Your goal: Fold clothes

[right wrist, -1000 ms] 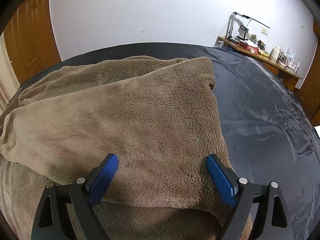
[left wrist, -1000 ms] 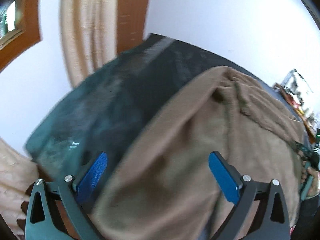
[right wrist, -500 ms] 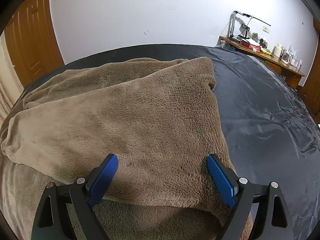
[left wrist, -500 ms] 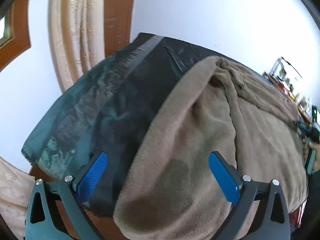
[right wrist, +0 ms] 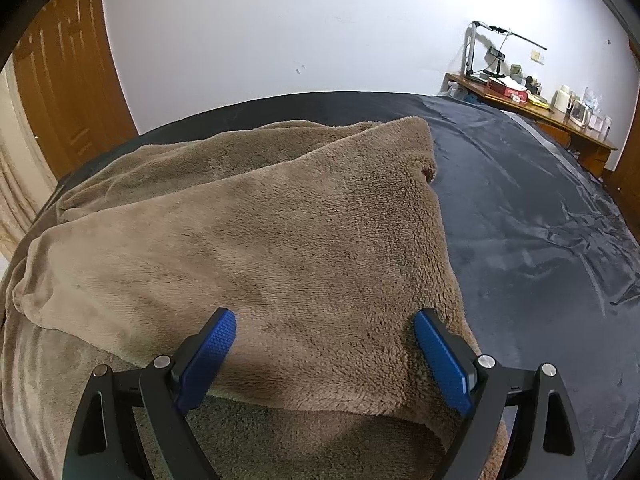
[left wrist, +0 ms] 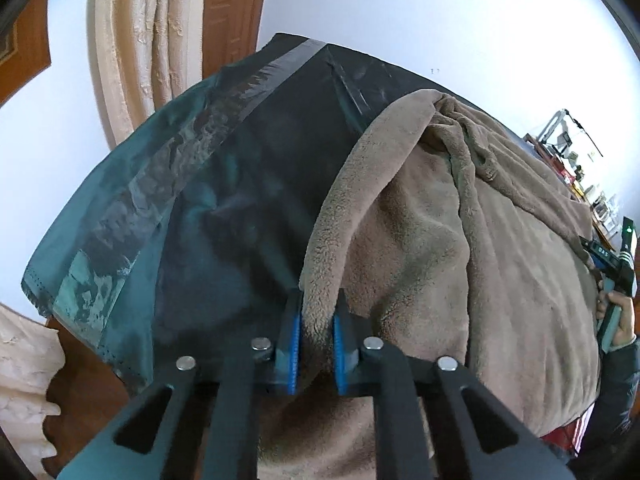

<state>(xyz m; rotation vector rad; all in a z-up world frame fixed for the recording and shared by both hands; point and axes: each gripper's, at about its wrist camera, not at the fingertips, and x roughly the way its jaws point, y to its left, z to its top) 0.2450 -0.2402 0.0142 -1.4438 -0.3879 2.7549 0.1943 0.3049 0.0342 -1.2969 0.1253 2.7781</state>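
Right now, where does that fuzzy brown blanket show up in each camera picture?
Left wrist view: brown blanket fills the right half, its edge pinched between the fingers.
Right wrist view: it covers centre and left.
Shared landmark: the cluttered desk against the white wall.

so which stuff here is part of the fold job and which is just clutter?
In the job:
- brown fleece
- left gripper, shut on the fleece's edge
- right gripper, open over the fleece
- dark sheet it lies on

Lying about:
- desk with lamp and kettle
- curtain
- wooden door
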